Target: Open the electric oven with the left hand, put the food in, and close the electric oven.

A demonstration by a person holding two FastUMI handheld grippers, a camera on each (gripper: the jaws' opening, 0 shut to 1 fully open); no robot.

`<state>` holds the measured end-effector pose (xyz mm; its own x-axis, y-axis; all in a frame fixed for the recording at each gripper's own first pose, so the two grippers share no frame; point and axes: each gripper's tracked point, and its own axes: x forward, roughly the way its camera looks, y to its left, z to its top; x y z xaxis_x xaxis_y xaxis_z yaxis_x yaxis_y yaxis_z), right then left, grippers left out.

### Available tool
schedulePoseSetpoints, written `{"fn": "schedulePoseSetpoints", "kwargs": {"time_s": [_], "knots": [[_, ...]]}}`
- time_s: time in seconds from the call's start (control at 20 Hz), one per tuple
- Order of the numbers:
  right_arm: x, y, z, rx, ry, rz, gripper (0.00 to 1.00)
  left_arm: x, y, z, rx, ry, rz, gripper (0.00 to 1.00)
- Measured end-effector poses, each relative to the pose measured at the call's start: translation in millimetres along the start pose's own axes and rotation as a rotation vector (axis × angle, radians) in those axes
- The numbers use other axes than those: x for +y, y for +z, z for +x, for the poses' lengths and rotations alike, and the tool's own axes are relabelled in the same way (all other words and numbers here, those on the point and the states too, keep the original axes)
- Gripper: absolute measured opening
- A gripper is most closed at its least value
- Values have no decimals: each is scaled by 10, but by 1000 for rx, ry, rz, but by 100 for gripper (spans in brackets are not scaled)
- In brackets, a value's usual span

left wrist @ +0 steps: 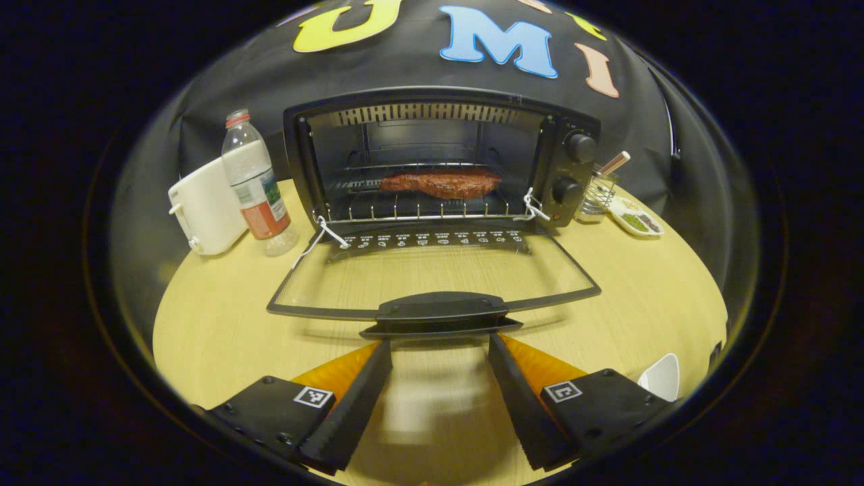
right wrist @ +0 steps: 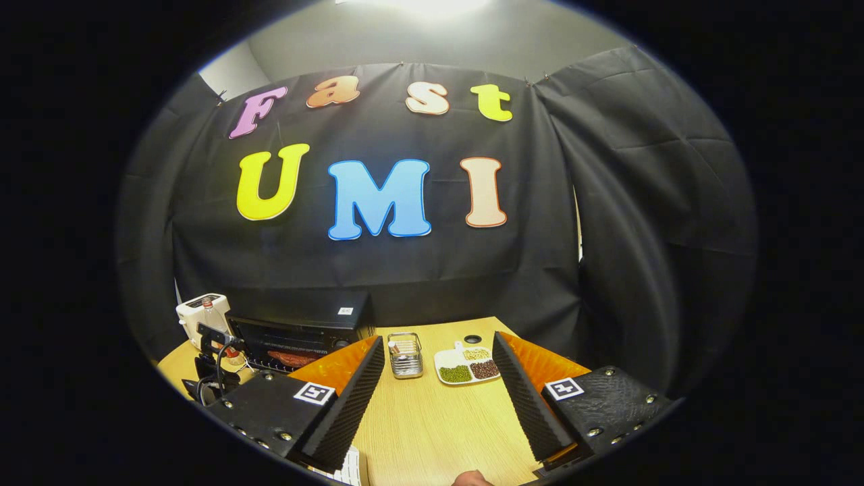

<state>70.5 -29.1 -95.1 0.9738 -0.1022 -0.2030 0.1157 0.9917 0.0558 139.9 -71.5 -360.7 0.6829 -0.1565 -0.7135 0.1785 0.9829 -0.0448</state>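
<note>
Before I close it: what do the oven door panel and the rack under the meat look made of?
Oven door: likely clear glass in a dark frame; the table shows through it. Rack: thin bright wire, probably plated metal. Door handle: matte black, possibly plastic.

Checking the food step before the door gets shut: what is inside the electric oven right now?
Inside the electric oven, a reddish-brown slab of meat lies on the wire rack. The door hangs open and flat. The floor under the rack is too dark to make out.
</note>
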Motion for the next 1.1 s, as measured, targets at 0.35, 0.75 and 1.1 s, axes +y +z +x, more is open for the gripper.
{"fn": "schedulePoseSetpoints", "kwargs": {"time_s": [0.35,0.75,1.1], "knots": [[74,-73,-73,0,37,6,98,-6,227,-225,-99,18,40,100],[56,-63,-87,-1,34,2,98,-16,495,-352,-169,16,11,100],[69,-58,-83,-1,20,1,97,-39,901,-458,-250,1,16,98]]}}
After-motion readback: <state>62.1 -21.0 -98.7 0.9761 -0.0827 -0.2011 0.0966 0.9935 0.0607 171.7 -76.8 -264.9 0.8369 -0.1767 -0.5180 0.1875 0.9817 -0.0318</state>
